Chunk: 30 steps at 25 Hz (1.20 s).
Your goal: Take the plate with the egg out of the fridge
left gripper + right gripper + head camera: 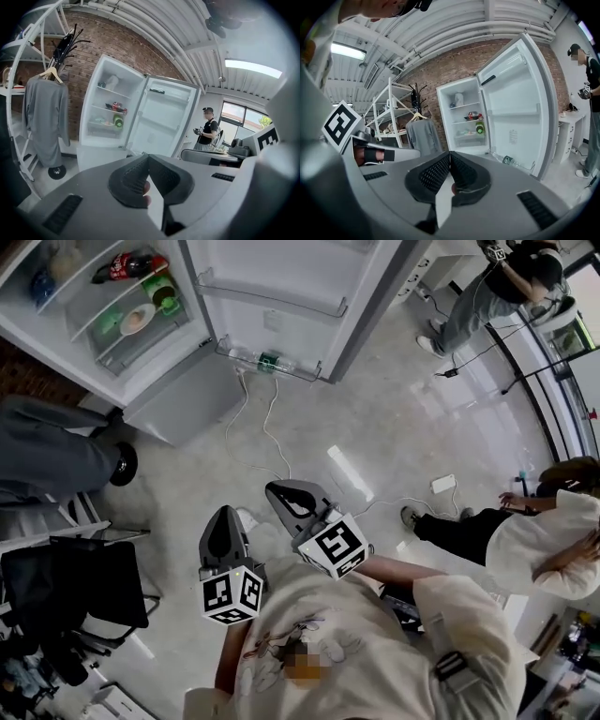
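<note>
Left gripper [225, 514] and right gripper [277, 489] hang side by side, well apart from the open fridge [178, 401]. Each has its jaws pressed together with nothing between them, and both point toward the fridge. The plate [147, 312] with the egg [136, 321] lies on a shelf inside the fridge, near a green container [165, 292] and one shelf below a dark bottle [127, 265] lying on its side. A clear bottle [270, 361] lies in the fridge door's lowest rack.
</note>
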Each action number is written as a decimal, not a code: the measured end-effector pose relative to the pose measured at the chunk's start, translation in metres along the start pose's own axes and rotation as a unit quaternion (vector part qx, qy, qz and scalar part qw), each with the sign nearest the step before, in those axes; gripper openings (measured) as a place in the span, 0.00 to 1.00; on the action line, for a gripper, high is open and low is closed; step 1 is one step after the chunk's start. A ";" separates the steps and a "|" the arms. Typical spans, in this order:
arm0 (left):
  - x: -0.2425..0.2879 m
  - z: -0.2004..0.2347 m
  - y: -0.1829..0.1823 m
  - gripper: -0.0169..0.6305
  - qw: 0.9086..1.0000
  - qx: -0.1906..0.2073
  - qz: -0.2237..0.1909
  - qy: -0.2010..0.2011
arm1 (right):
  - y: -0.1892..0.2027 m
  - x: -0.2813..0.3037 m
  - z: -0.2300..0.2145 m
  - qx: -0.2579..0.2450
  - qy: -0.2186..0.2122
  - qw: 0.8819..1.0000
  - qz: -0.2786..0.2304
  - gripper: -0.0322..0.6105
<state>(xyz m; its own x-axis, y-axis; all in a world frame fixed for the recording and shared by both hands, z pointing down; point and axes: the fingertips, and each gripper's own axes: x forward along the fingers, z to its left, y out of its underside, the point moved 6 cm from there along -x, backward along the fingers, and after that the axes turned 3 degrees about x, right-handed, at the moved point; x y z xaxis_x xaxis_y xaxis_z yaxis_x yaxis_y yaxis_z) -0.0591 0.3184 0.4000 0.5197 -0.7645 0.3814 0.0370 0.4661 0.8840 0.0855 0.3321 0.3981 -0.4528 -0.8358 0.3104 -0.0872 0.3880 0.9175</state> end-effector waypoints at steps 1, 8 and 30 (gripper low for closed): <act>0.004 0.007 -0.005 0.04 1.000 0.000 -0.001 0.002 | -0.003 0.007 0.001 -0.002 0.002 1.000 0.001 0.06; 0.026 0.049 -0.042 0.04 1.000 0.006 -0.008 0.022 | -0.035 0.049 0.009 -0.004 0.028 1.000 -0.013 0.06; 0.044 0.141 -0.074 0.04 1.000 0.013 -0.001 0.014 | -0.046 0.132 0.030 0.000 0.055 0.998 -0.033 0.06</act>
<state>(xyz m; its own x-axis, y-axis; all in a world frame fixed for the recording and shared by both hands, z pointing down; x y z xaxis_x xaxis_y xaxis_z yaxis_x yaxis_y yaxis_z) -0.1591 0.1881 0.3898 0.5426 -0.7525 0.3733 0.0158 0.4534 0.8912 0.0031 0.2154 0.3893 -0.3457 -0.8973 0.2743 -0.1146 0.3305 0.9368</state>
